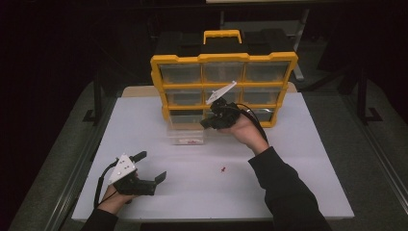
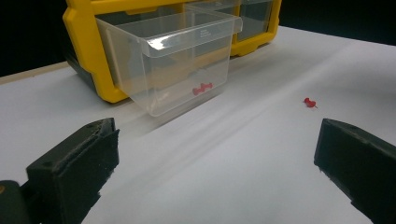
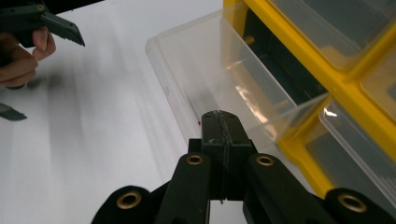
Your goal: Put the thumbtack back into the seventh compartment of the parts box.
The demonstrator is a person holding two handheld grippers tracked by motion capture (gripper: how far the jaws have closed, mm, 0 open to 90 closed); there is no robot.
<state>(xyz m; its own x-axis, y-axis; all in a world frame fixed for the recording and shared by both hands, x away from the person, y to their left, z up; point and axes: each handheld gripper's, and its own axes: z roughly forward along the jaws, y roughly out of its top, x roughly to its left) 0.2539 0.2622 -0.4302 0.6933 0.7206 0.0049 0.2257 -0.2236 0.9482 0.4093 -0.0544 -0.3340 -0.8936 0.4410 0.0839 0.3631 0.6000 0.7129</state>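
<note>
Left gripper nearest, jaws spread, empty, on table. Right gripper jaws pressed together, empty, beside pulled-out clear drawer. Red pushpin loose between.

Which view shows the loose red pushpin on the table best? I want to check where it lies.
The left gripper view: the pushpin lies sharp on the bare white table, apart from the clear drawer. The high view shows it as a tiny red speck.

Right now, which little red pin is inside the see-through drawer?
The red pin behind the clear drawer's front wall. The other red pin lies loose on the white table.
</note>
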